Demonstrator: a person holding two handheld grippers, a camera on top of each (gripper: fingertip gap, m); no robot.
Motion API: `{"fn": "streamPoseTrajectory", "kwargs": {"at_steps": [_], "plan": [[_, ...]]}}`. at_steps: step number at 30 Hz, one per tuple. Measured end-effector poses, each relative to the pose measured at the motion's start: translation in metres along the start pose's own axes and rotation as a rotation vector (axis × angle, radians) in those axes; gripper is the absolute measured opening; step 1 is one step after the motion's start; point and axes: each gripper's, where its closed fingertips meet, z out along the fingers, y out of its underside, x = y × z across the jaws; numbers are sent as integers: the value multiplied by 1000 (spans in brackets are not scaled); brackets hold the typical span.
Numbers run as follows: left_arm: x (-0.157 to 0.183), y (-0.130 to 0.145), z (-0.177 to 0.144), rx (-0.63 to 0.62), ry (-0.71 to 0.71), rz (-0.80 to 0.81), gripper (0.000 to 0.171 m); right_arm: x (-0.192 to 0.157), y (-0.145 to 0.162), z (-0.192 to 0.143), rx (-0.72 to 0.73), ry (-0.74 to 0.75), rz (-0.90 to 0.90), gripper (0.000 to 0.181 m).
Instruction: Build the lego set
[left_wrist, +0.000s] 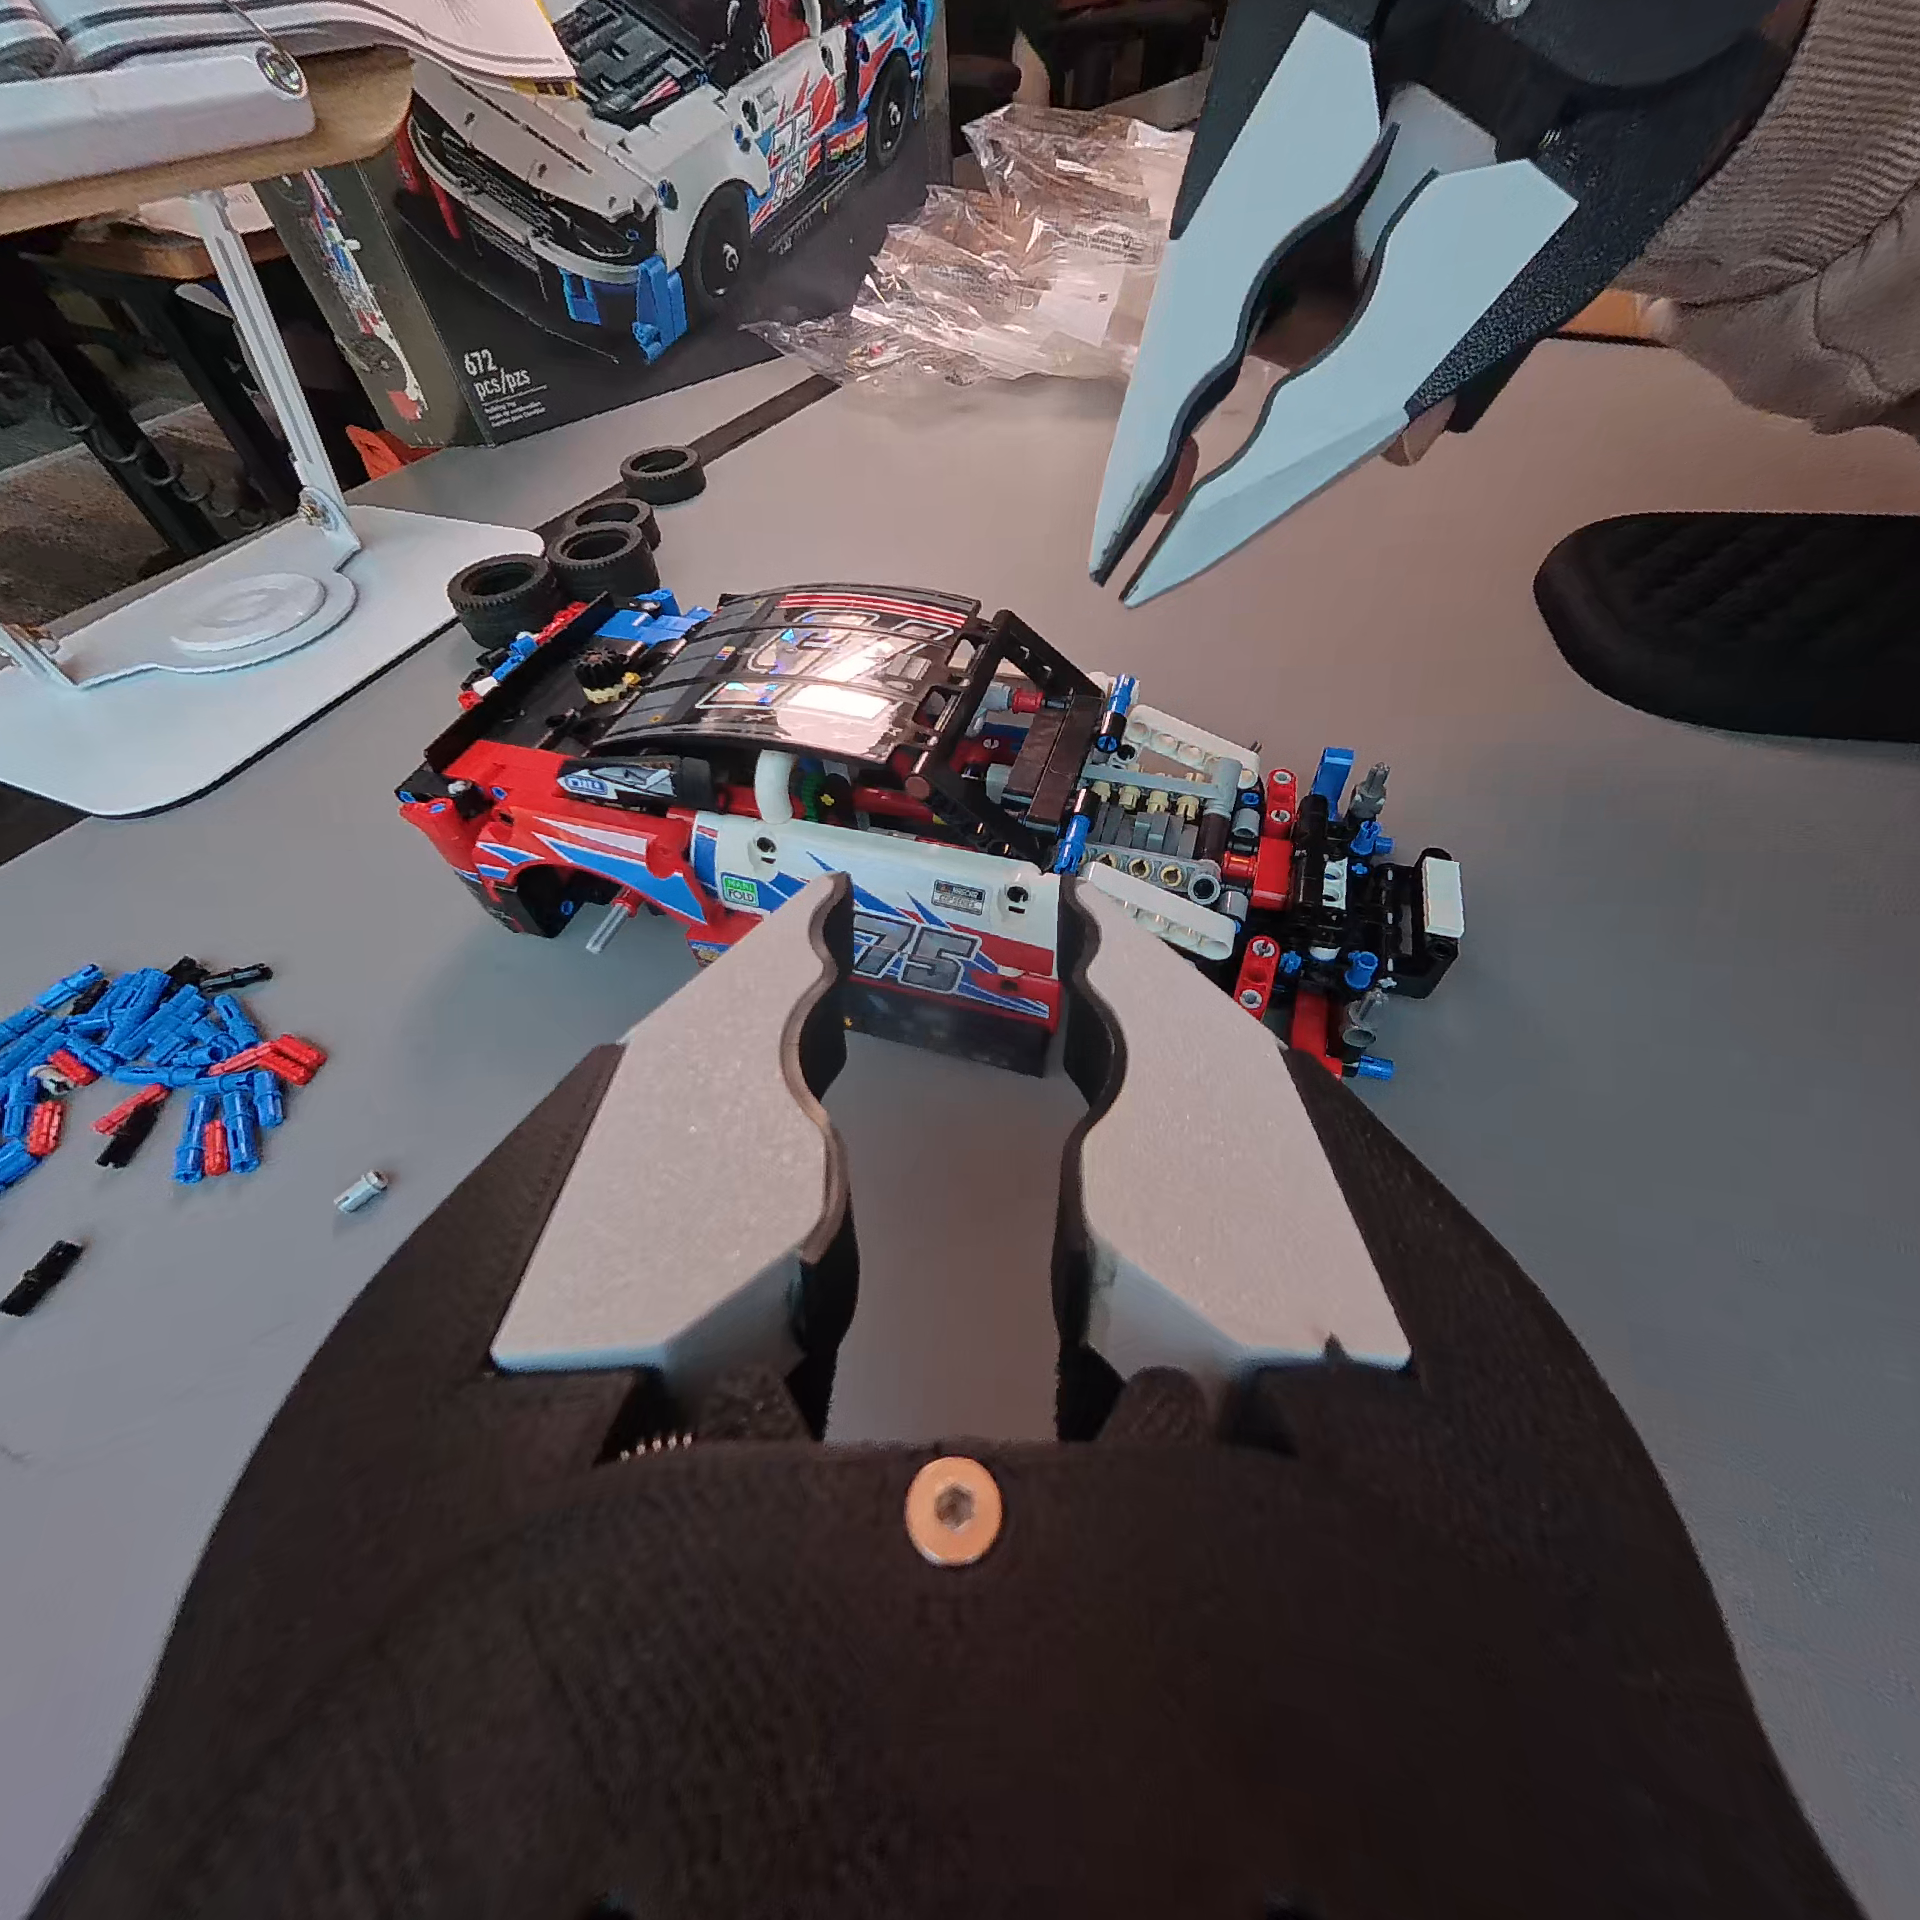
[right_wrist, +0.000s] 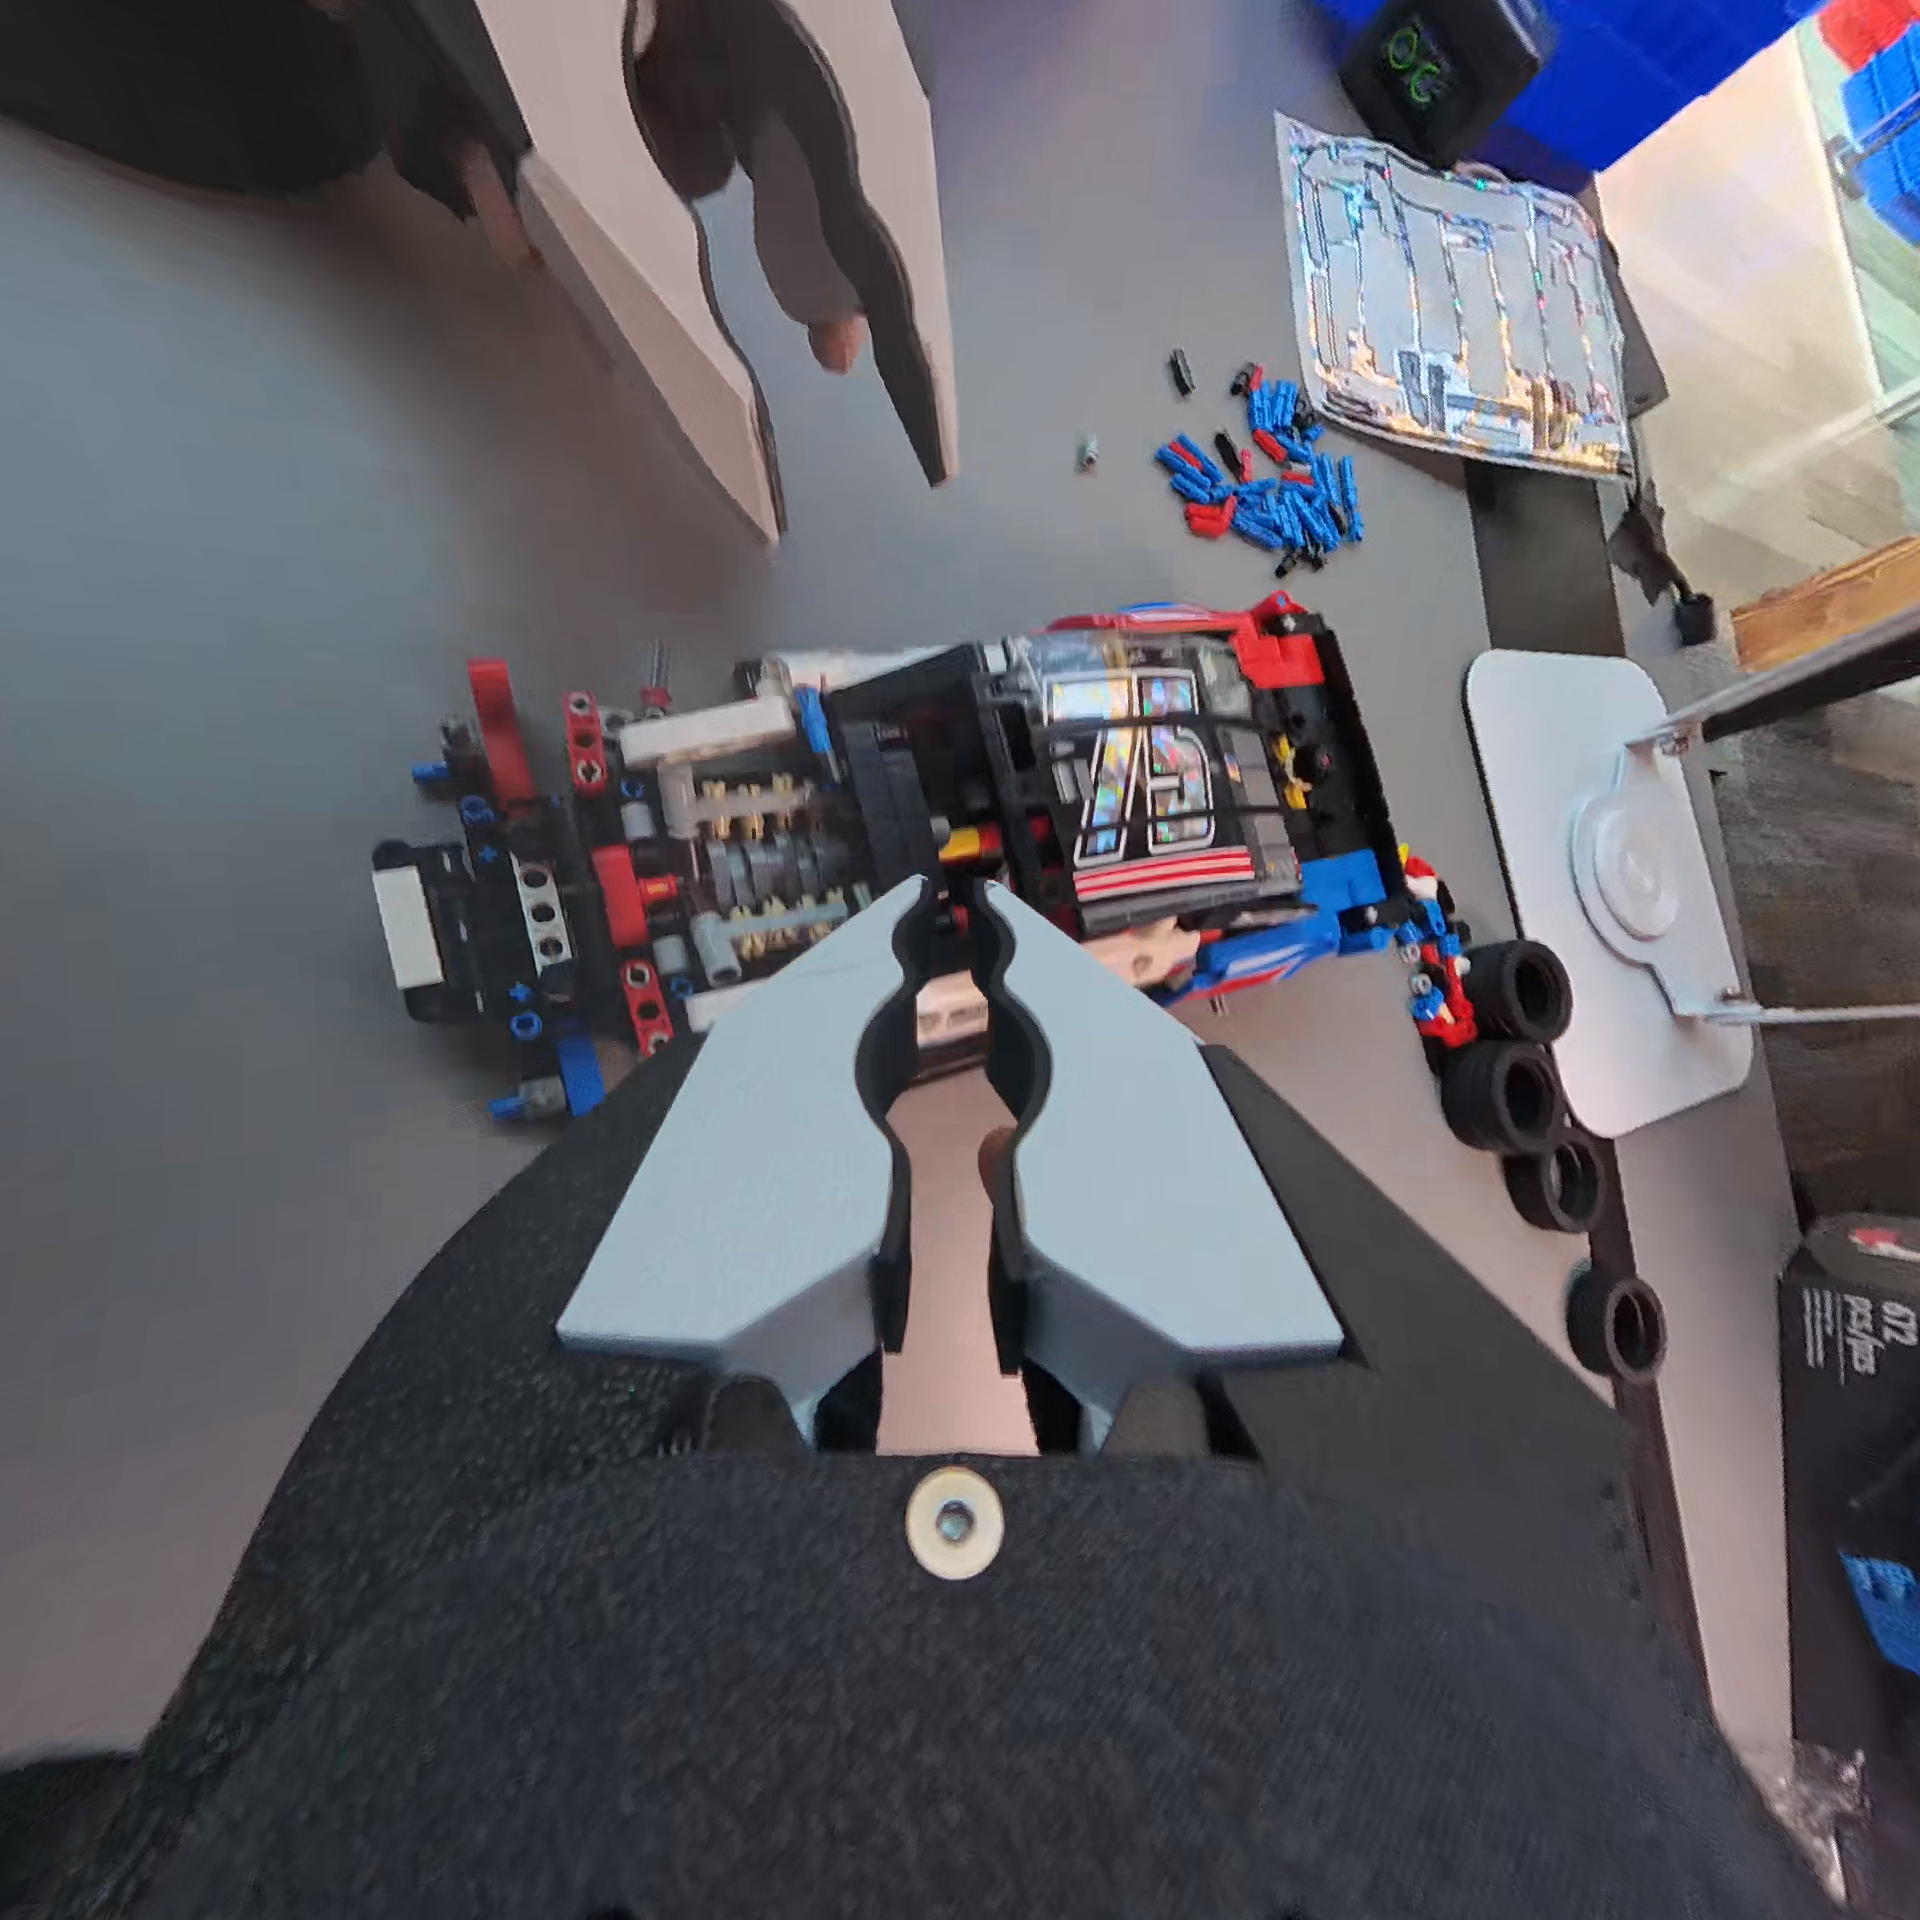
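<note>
Part-built lego car (left_wrist: 925, 821) at table centre; left gripper (left_wrist: 951, 904), spread and empty, at six o'clock, right gripper (left_wrist: 1117, 587), nearly closed and empty, at one o'clock: steady the body before pressing parts.

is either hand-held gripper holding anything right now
No. The left hand-held gripper is open and empty; the right hand-held gripper, nearly closed, holds nothing above the lego car.

The left wrist view looks low and forward across the grey tabletop (left_wrist: 1558, 1195), close to the side of the partly built red, white and black toy race car (left_wrist: 831, 831). The right wrist view looks steeply down on that car (right_wrist: 1039, 810) from higher up. The 2 views share the car, the pile of small blue and red plastic pins (left_wrist: 156, 1060) (right_wrist: 1268, 488) (9 o'clock left view, 1 o'clock right) and the black rubber tyres (left_wrist: 582, 561) (right_wrist: 1517, 1049).
</note>
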Motion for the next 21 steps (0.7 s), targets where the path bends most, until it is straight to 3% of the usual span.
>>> {"fn": "streamPoseTrajectory", "kwargs": {"at_steps": [3,21], "plan": [[2,2,2,-7,4,6,38,-7,18,-4,-27,-10,18,0],[2,9,6,-35,5,1,37,-19,29,12,-35,-6,41,0]]}}
